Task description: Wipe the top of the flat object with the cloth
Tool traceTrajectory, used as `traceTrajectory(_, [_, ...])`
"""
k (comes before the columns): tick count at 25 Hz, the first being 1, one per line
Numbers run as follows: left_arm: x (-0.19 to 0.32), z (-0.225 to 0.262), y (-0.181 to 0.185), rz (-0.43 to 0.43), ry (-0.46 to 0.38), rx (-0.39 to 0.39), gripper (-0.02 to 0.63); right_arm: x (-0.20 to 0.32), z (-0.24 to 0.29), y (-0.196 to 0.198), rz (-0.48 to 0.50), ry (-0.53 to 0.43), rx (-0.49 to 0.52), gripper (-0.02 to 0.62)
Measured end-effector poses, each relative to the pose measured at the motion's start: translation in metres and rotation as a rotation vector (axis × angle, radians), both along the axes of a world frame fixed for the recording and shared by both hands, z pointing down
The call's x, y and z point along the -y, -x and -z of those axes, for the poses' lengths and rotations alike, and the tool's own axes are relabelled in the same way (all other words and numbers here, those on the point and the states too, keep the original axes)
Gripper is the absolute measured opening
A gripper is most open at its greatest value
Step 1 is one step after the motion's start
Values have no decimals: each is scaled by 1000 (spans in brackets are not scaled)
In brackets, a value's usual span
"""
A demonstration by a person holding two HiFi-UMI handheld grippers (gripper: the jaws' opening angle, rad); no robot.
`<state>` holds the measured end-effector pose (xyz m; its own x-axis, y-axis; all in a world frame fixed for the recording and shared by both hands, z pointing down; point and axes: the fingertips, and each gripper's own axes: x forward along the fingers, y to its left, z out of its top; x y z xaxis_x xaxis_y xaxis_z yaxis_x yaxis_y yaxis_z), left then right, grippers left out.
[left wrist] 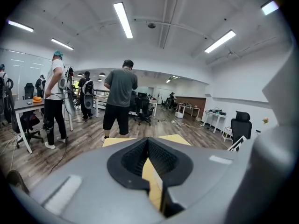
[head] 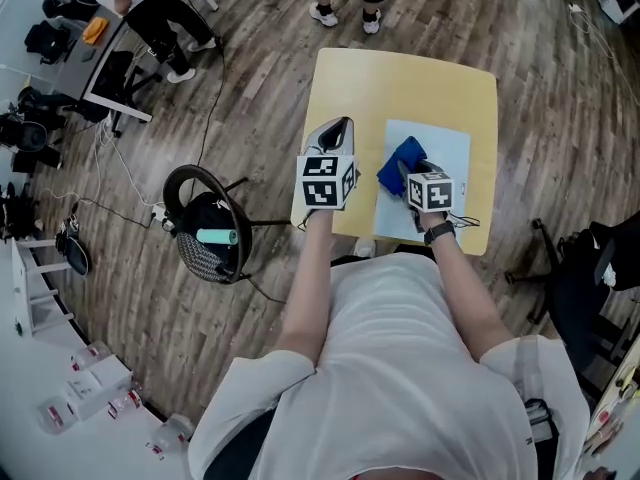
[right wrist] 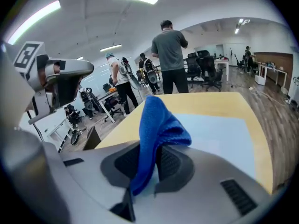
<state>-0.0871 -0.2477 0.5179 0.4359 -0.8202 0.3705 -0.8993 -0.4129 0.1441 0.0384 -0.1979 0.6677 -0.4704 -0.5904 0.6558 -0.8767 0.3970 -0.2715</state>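
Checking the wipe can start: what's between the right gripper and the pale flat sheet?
Only the blue fabric cloth, pinched in the right gripper, bunches up between it and the pale blue flat sheet; the right gripper view shows it.

yellow worktop [head: 400, 78] carries a pale flat sheet [head: 445, 148] on its right half. right gripper [head: 408, 172] over the sheet, blue cloth [head: 398, 163] bunched at its tip. left gripper [head: 338, 128] alongside, over bare worktop.

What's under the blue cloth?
The pale flat sheet lies under the blue cloth, on the yellow table. The right gripper is shut on the cloth. The patch directly beneath is covered, so I can't tell whether the cloth touches it.
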Motion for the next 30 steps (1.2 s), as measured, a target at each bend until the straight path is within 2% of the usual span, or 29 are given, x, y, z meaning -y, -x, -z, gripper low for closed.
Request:
traceTrajectory(5, [9,-4,-25,-51,8,-17,11,-10,2,-59,-88,4,-51,66])
traceTrajectory(13, [13,-6,-87,-166,15,-34,11,-31,4,-169,-316,11,-89,67])
traceTrajectory(19, [9,-6,-107,-204,12,-33,11,-40,8,-212,-407,3,-98,67])
traceTrajectory(21, [10,-5,-104,-196,9,-33,11,-37,15,-209,-404,-15,-68,67])
traceTrajectory(23, [11,-5,-96,-177,7,-34,11,-30,27,-189,-367,-39,-25,67])
traceTrajectory(30, [9,-4,-52,-79,2,-29,11,-13,51,-52,-105,-53,166,67])
